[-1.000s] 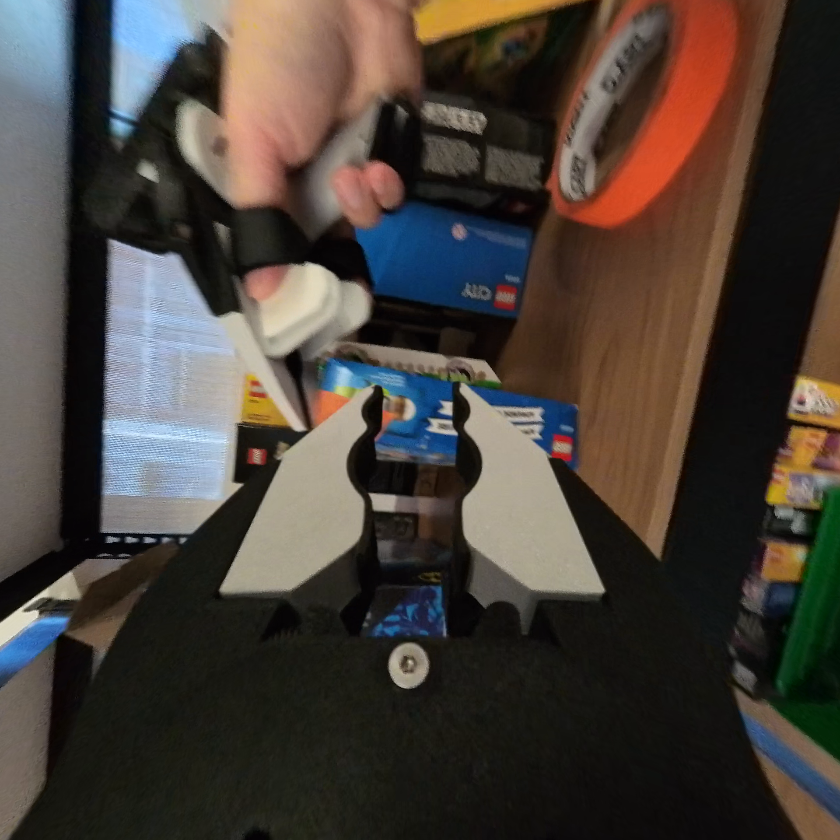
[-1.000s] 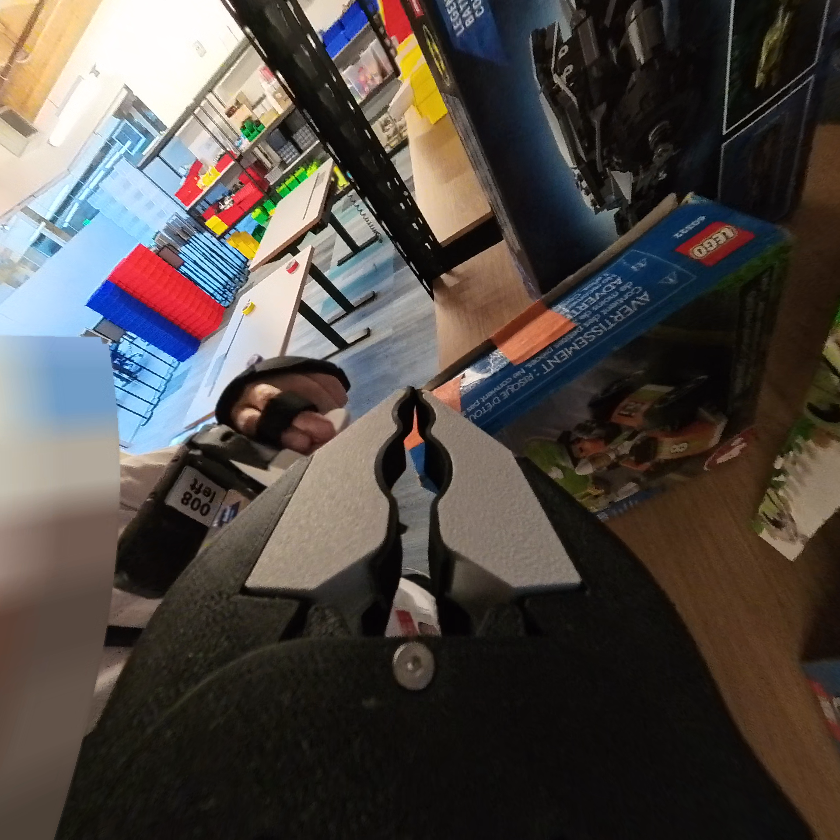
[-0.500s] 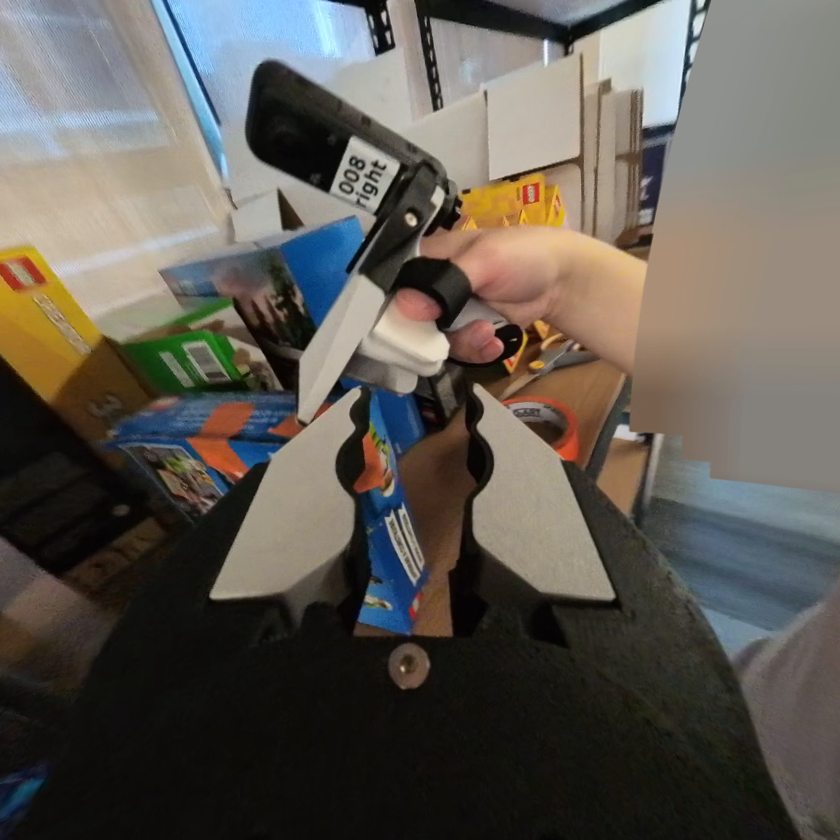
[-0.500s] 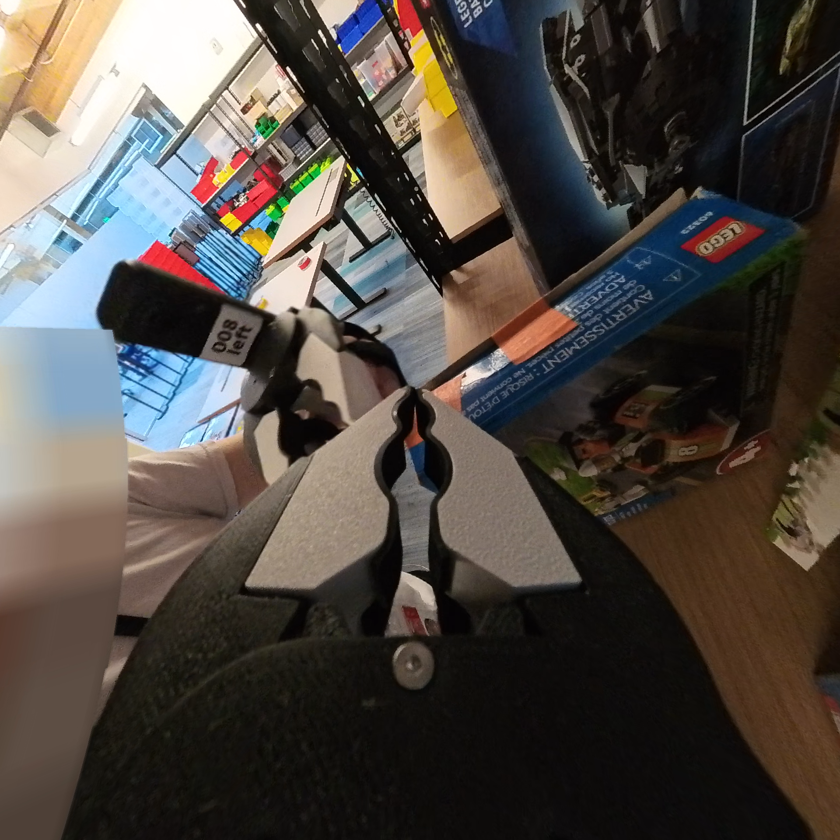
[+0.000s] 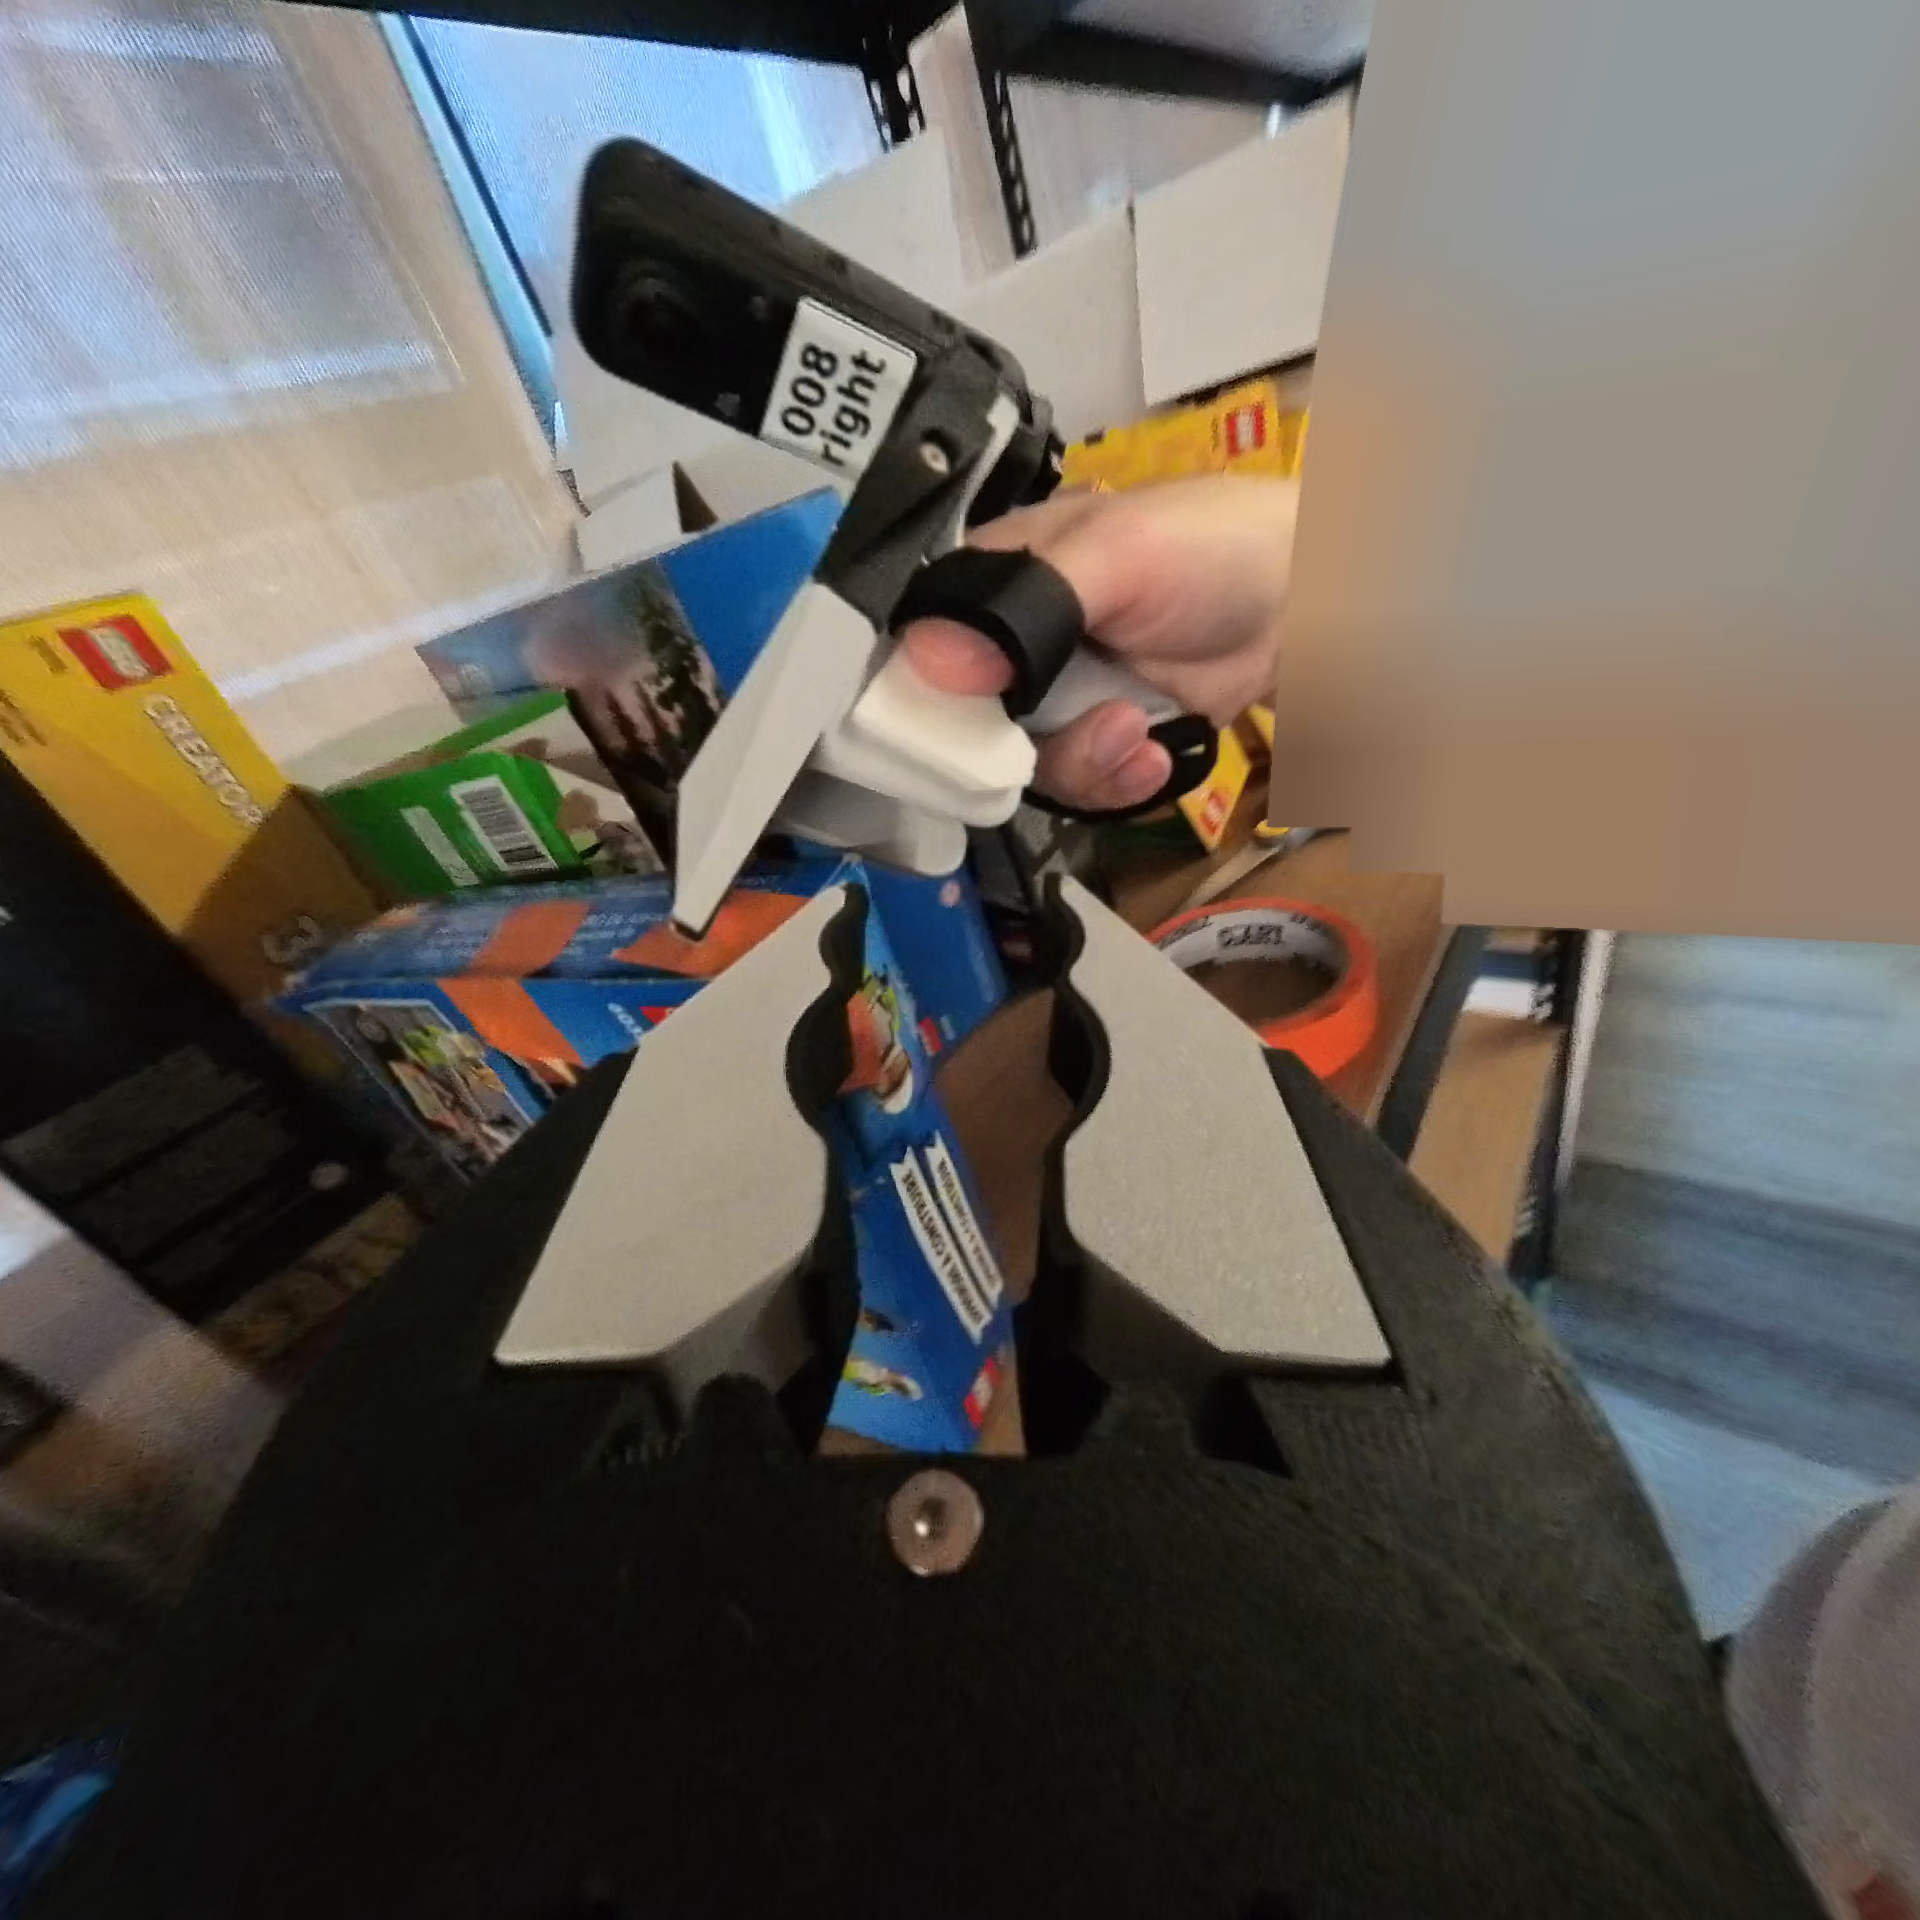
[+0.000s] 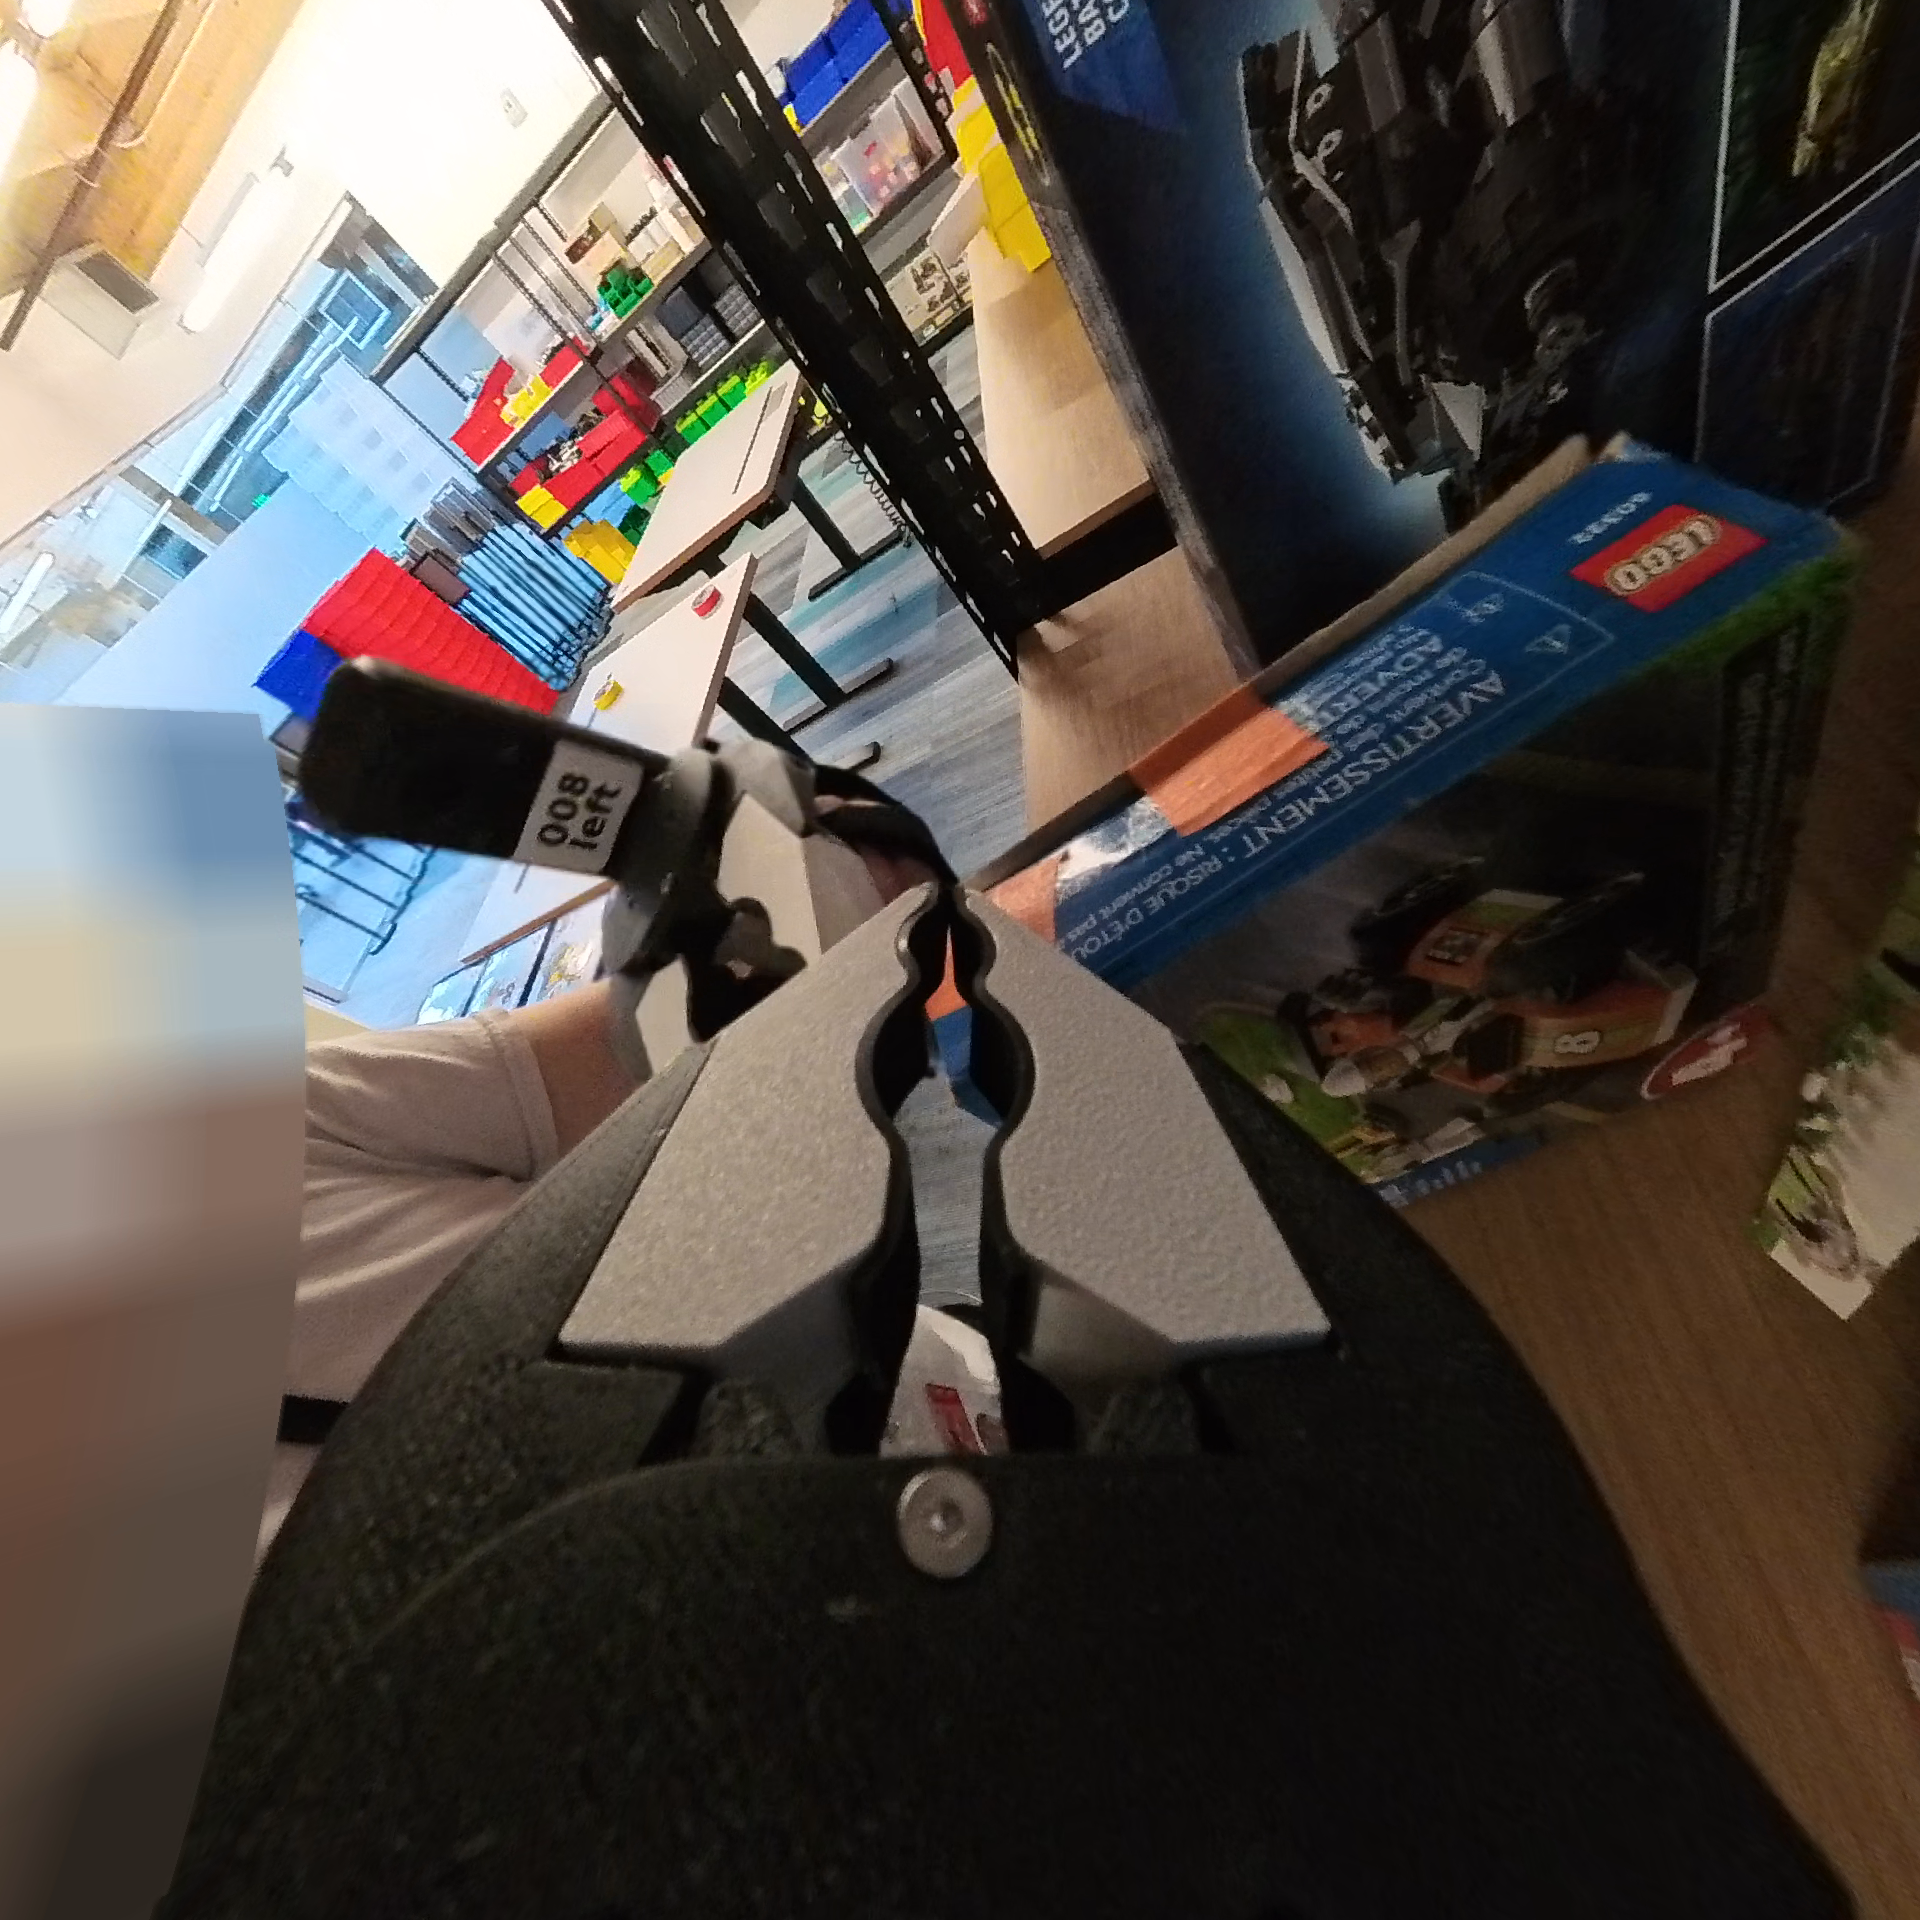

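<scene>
The left gripper [image 5: 945, 925] has its jaws spread and empty, poised above a blue toy-brick box [image 5: 914, 1226] that leans on the wooden shelf [image 5: 1475, 1122]. The right gripper [image 6: 943, 904] has its jaws nearly pressed together with only a thin gap and nothing between them; its tips sit just beside a blue box patched with orange tape [image 6: 1455, 831]. An orange tape roll [image 5: 1299, 977] lies close by. The risk, as I judge it: the two grippers are near each other among tightly packed boxes, so a careless swing could topple the leaning box or knock the roll off the shelf edge.
</scene>
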A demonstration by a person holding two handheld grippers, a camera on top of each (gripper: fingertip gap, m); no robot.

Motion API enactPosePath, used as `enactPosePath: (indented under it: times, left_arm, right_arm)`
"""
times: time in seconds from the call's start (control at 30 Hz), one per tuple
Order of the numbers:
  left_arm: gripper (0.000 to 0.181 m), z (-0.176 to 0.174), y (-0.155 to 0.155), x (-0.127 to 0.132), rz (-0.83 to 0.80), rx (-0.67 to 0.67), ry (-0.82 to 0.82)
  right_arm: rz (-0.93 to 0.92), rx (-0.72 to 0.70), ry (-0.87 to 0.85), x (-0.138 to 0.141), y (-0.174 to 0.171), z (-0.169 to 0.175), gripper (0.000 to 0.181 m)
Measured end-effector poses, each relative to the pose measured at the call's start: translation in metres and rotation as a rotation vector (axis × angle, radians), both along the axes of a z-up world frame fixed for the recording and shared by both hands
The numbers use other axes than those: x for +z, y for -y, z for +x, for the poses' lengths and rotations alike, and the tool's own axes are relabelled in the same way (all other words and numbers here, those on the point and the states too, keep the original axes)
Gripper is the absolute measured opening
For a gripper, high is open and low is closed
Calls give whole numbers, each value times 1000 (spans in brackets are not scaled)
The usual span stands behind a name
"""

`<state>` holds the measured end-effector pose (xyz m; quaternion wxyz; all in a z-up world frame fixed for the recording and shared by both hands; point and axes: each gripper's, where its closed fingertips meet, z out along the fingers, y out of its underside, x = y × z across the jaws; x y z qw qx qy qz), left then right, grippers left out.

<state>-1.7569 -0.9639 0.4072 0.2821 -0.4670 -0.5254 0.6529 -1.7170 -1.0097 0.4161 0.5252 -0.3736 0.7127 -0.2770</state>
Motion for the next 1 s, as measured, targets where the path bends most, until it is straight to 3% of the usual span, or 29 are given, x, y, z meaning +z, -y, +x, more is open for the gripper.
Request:
enactPosePath:
  times: [0.1,0.27,0.53,0.63,0.77,0.87,1.0]
  left_arm:
    - [24,5,3,-2,71,-41,-57]
    - [29,3,2,-25,114,-69,-22]
    - [28,16,2,5,117,-169,-171]
    - [20,12,3,-11,147,-193,-136]
    - [14,13,8,-28,209,-184,-143]
    - [19,17,6,-30,231,-158,-140]
    - [29,18,-2,-21,66,-3,-112]
  right_arm:
    - [6,-3,7,0,2,0,0]
    - [9,-5,8,-1,5,-1,0]
    - [27,16,18,-1,3,3,0]
    - [27,10,19,0,5,2,0]
    - [39,15,27,0,5,1,0]
    - [44,20,30,0,5,1,0]
    - [40,21,33,0,4,-1,0]
